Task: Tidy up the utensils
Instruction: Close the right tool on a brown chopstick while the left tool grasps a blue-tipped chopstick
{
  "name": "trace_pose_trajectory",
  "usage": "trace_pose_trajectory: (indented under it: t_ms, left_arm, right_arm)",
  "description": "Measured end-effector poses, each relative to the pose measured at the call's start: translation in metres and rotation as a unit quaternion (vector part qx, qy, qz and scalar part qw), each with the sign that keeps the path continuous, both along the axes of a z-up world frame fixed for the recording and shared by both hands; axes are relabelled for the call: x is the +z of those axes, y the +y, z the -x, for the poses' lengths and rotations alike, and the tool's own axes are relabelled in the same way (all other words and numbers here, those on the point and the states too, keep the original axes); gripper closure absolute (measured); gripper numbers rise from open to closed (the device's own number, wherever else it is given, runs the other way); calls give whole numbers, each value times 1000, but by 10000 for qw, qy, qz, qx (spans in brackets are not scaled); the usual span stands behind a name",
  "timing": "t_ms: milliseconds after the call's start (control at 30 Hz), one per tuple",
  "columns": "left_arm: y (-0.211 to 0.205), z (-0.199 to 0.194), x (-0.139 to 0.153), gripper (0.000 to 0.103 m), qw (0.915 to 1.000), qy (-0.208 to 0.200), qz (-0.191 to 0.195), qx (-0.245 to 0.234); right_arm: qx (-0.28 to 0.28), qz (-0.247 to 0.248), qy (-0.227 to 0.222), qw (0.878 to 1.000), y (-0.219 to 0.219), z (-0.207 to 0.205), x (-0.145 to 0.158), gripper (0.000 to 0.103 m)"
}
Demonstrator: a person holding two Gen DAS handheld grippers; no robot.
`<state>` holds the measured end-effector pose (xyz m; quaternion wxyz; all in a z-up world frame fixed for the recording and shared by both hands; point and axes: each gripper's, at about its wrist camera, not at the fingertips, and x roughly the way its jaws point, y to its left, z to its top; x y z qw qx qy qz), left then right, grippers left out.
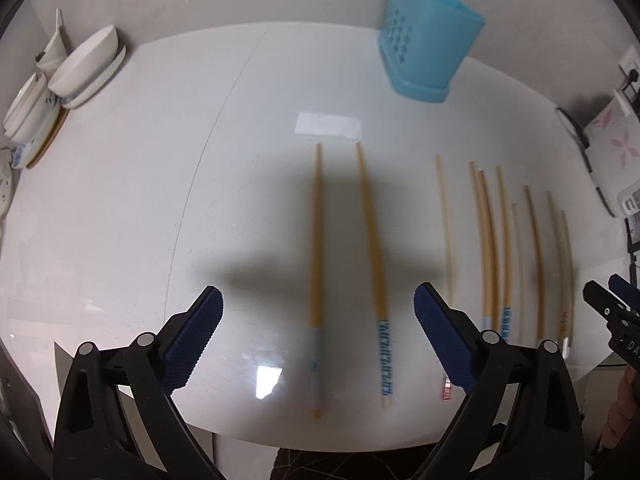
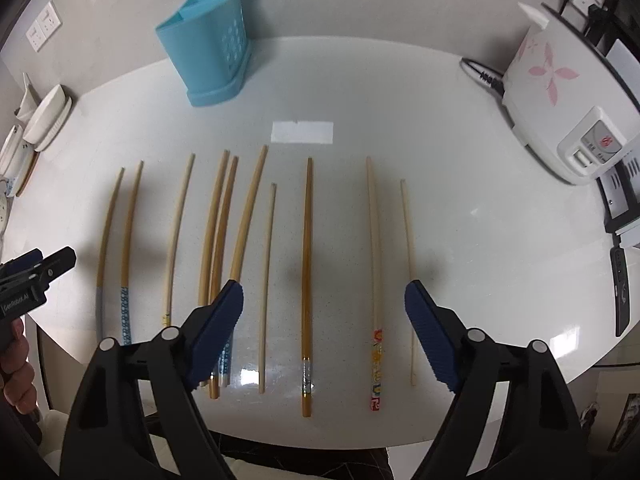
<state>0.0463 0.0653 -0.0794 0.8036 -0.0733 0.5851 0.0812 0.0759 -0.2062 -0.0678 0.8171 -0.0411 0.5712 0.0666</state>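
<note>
Several wooden chopsticks lie side by side on the white table point(image 2: 460, 200). A blue utensil holder point(image 1: 426, 40) stands at the back and also shows in the right wrist view point(image 2: 208, 44). My left gripper point(image 1: 318, 312) is open above the two leftmost chopsticks, a plain one point(image 1: 316, 248) and a blue-patterned one point(image 1: 374, 248). My right gripper point(image 2: 324, 308) is open above a dark chopstick point(image 2: 307, 256), with a flower-patterned one point(image 2: 374, 256) also between its jaws. Each gripper shows at the edge of the other's view.
Stacked white bowls and plates point(image 1: 80, 68) stand at the far left. A white rice cooker point(image 2: 560, 96) with pink flowers stands at the right, wall sockets behind it. A white tape strip point(image 2: 302, 133) lies mid-table. The table's near edge is just below the chopstick ends.
</note>
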Motion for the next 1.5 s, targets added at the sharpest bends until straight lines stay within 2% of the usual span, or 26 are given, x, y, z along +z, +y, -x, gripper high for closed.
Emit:
trace_pose_trajectory:
  t_ms: [100, 200, 333, 667, 733, 867, 1067, 1167, 1200, 1500]
  left_arm:
    - [11, -5, -16, 13, 9998, 192, 12, 72]
    - [16, -10, -30, 17, 9994, 344, 50, 75]
    - [17, -14, -44, 23, 9985, 535, 61, 84]
    - [11, -21, -57, 36, 9968, 790, 75, 18]
    - [9, -22, -59, 43, 9964, 834, 117, 5]
    - [3, -28, -63, 48, 9963, 852, 53, -39]
    - [-6, -41, -66, 71, 9951, 980, -3, -105]
    - [-13, -49, -67, 85, 9933, 1153, 5, -122]
    - [-15, -50, -68, 96, 9925, 1213, 7, -135]
    - [-21, -55, -71, 96, 9928, 1192, 80, -53]
  right_arm:
    - [37, 106, 169, 9998, 4, -6, -17, 33]
    - [54, 181, 428, 9989, 7, -11, -34, 44]
    - [106, 299, 771, 9965, 7, -15, -48, 52]
    - [172, 376, 1093, 9931, 14, -28, -70, 70]
    - [170, 410, 1152, 9923, 16, -29, -74, 72]
    - [164, 492, 1202, 9914, 22, -30, -86, 79]
    - [125, 648, 1244, 9900, 27, -42, -112, 87]
    - [119, 660, 1335, 9888, 24, -48, -109, 92]
    - [103, 667, 1375, 9882, 21, -53, -106, 95]
    - [38, 562, 1464, 9876, 12, -63, -100, 97]
